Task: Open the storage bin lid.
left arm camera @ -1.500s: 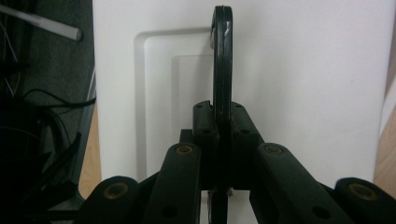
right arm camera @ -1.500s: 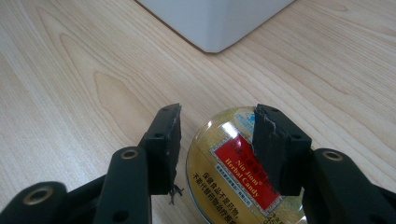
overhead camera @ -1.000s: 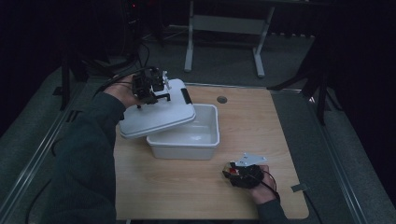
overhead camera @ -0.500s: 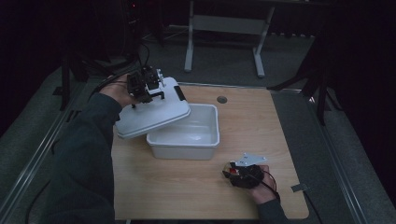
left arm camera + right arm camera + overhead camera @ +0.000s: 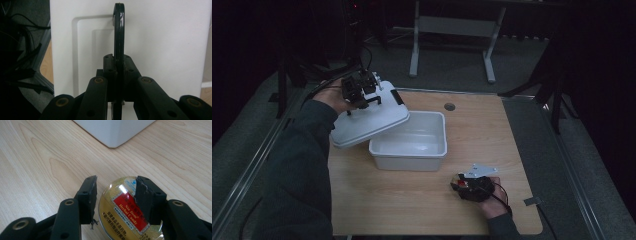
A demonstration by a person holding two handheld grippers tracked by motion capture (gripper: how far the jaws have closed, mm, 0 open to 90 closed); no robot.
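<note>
Now our right fingers (image 5: 116,195) clamp the candy tin (image 5: 127,215); the open bin (image 5: 409,142) lies far-left. Left fingers (image 5: 119,65) pinch the lid handle (image 5: 119,32), lid (image 5: 369,120) raised leftward.

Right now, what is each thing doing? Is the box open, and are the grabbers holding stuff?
Lid: off, tilted, raised by its black handle.
Box: open, looks empty.
Left gripper: shut on the handle.
Candy tin: closed, on the table, between the right gripper's jaws.
Right gripper: around the candy tin.
</note>
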